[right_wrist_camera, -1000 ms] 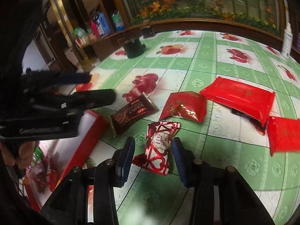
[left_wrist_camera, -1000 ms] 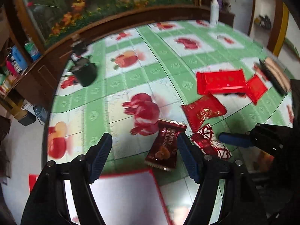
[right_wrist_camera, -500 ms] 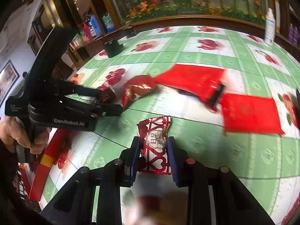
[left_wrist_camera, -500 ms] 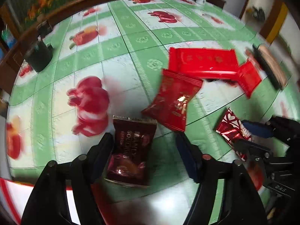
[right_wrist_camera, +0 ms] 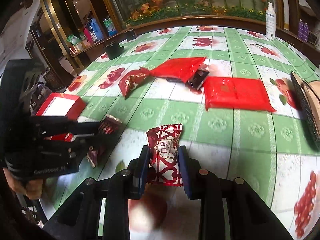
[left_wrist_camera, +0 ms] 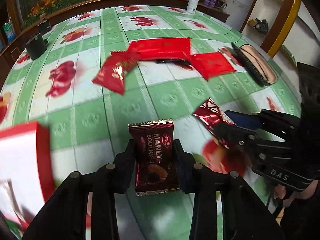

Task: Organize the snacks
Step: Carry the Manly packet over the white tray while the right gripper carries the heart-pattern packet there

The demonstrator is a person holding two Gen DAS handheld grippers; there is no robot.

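My left gripper [left_wrist_camera: 155, 156] is clamped tight on a dark brown chocolate biscuit packet [left_wrist_camera: 154, 156], pads pressing both long sides. My right gripper [right_wrist_camera: 164, 160] pinches a red-and-white heart-patterned candy [right_wrist_camera: 165, 154] between its blue pads. Both snacks are at the table's near edge, over the green checked tablecloth [right_wrist_camera: 220, 124]. A red box [right_wrist_camera: 60, 106] with a white inside sits at the left edge. More red packets [right_wrist_camera: 236, 95] lie mid-table, and a brush [left_wrist_camera: 254, 64] lies near the right edge.
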